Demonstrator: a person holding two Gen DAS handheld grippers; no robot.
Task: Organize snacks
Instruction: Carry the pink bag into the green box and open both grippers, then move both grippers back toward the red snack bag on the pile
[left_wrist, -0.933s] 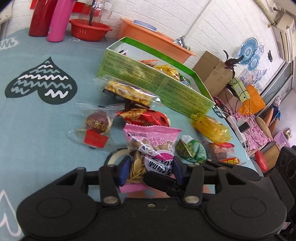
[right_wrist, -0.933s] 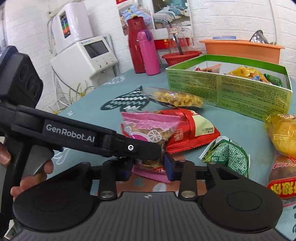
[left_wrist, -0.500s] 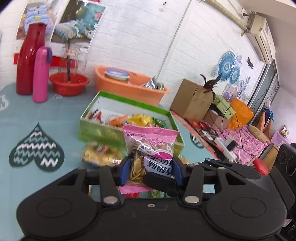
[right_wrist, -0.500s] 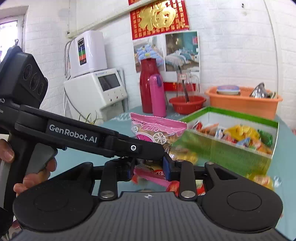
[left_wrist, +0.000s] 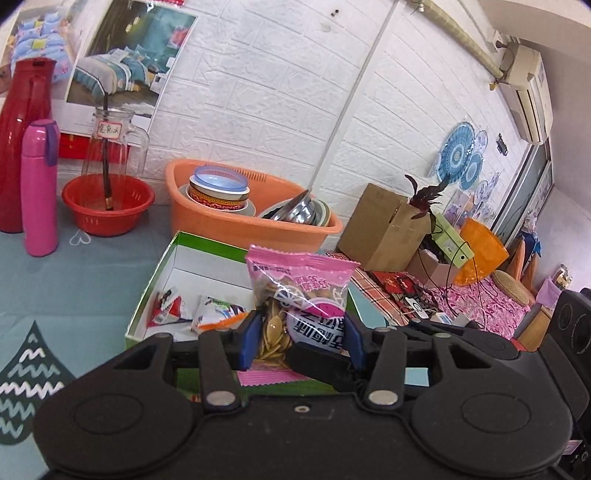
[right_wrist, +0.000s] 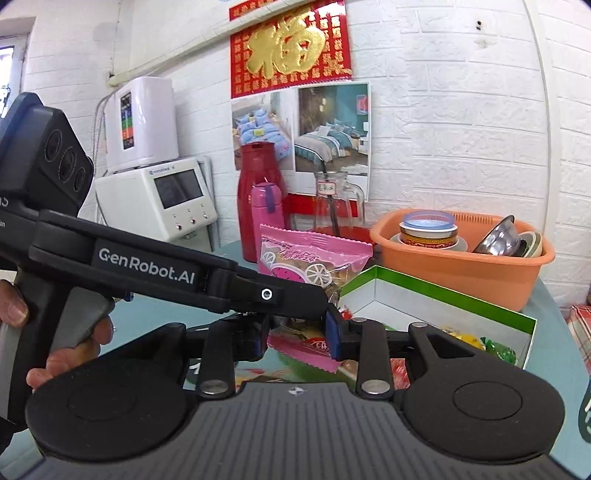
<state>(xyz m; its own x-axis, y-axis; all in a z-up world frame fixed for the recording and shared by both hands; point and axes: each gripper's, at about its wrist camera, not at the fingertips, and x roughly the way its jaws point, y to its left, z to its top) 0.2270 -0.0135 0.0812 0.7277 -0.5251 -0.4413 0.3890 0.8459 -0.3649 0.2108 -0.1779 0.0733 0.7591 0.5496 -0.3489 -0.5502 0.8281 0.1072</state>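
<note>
Left wrist view shows your left gripper (left_wrist: 301, 338) jaws clamping the pink plastic seed packet (left_wrist: 301, 295) above the green-rimmed cardboard box (left_wrist: 147, 291); right jaws, just narrowed, nip its lower edge. Uneven release risks a drop onto the desk.

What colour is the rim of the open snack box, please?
Bright green, over white inner walls; the snack box shows it best in the right wrist view.
</note>
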